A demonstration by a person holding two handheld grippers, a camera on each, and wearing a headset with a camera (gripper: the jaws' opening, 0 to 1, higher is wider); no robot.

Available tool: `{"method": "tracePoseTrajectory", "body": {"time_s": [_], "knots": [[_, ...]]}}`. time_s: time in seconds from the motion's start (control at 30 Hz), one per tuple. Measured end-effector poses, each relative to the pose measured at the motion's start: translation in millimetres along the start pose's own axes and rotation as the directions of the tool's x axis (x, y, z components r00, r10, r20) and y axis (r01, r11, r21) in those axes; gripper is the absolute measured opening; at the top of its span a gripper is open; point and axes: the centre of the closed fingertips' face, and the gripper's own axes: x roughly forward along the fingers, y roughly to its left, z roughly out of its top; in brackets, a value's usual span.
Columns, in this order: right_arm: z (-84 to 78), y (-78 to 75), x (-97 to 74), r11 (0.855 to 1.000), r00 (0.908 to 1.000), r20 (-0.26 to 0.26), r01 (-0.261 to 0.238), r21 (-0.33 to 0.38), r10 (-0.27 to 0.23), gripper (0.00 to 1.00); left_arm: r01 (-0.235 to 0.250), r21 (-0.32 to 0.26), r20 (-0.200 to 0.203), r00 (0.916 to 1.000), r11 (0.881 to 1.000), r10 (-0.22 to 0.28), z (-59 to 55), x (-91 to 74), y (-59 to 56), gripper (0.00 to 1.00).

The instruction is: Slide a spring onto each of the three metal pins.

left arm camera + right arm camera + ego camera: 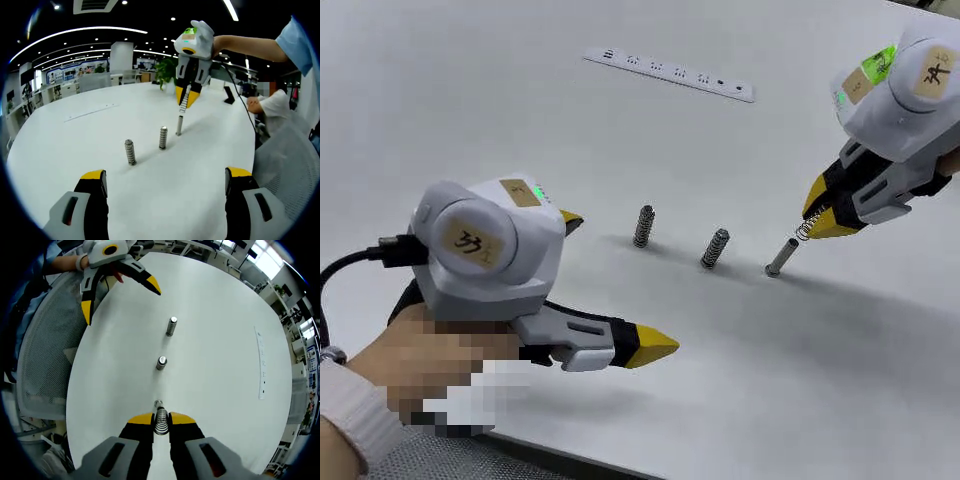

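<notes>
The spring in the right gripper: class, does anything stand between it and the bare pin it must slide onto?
Nothing visible does. The spring, clamped in the right gripper, hangs right over the top of the bare pin. The middle pin and far pin, both already sprung, stand beyond it, out of the path.

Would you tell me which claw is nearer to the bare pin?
Right. The right claw holds a spring just above the bare pin; the left claw is open, away past both sprung pins.

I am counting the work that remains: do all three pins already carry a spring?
No, the third pin is bare; the right gripper holds a spring close to its top.
</notes>
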Motion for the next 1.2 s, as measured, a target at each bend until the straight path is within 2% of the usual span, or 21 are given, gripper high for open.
{"method": "tracePoseTrajectory", "body": {"time_s": [1.2], "knots": [[-4.7,-2.0,19.2,0.999,0.9975,-0.064,-0.033,-0.039,0.030,0.13,0.030,0.003,-0.020,0.9993,1.000,-0.030,-4.0,5.6,-3.2,1.00]]}}
